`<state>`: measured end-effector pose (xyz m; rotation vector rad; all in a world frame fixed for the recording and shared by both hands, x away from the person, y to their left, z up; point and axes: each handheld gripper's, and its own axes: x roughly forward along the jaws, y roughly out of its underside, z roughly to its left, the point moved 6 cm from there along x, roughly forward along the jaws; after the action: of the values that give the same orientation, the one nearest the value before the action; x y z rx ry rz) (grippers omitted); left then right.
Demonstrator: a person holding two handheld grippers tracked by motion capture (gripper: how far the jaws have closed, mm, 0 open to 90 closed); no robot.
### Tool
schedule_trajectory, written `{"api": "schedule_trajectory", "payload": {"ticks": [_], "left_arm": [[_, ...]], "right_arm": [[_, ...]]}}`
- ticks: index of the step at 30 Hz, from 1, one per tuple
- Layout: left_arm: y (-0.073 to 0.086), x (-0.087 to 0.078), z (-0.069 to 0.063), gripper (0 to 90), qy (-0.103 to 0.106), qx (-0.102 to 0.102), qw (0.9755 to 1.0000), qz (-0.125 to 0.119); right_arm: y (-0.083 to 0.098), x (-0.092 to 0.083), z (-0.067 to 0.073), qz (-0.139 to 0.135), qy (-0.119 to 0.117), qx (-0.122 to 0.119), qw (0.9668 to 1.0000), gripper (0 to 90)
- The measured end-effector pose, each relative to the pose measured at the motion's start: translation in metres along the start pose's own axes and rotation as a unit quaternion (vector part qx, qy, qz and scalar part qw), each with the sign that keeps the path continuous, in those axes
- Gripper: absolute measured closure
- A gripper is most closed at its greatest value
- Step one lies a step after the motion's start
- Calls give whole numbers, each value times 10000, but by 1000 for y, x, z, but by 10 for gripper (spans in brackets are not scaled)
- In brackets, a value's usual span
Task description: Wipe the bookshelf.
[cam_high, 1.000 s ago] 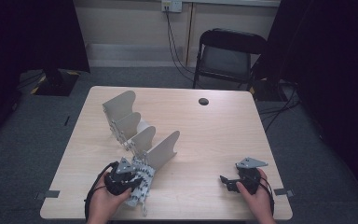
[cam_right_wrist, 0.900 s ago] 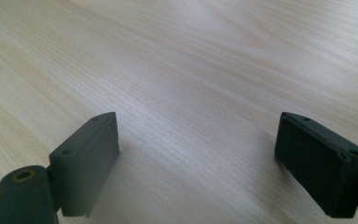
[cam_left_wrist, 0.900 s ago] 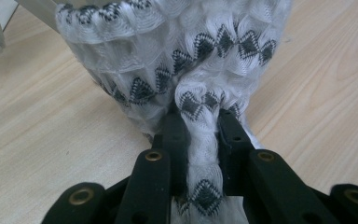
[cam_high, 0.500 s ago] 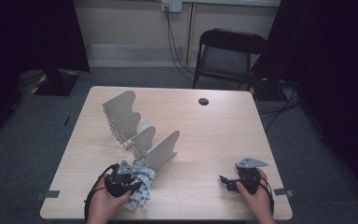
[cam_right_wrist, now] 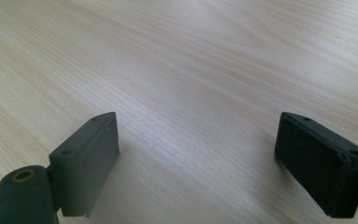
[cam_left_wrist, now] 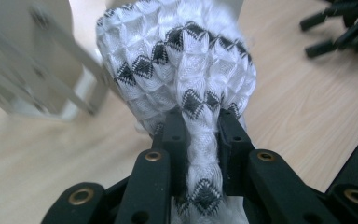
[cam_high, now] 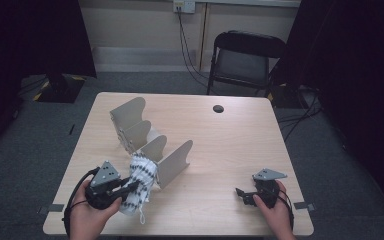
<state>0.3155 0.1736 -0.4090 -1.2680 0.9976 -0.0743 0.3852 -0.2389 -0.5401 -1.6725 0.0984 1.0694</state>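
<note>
A pale wooden table [cam_high: 230, 150] carries a grey metal divider rack [cam_high: 147, 142] toward its left, its curved plates standing upright. At the rack's near end the left gripper [cam_high: 130, 186] has its jaws pinched on a fold of a white cloth with black diamonds [cam_high: 141, 182], the bundle raised and hanging beside the nearest plate [cam_high: 176, 162]. The right gripper [cam_high: 242, 194] rests low at the table's right, jaws wide apart and empty over bare wood. The risk: only a narrow fold is pinched, so the cloth may slip free, or its dangling end may snag a plate and drag the rack.
</note>
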Motion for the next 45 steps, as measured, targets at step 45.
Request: {"api": "schedule_trajectory", "payload": {"ticks": [45], "left_arm": [[52,92,-2,756,-60,-226,9947,1000]], "right_arm": [[0,0,0,0,6,1,10000,130]]}}
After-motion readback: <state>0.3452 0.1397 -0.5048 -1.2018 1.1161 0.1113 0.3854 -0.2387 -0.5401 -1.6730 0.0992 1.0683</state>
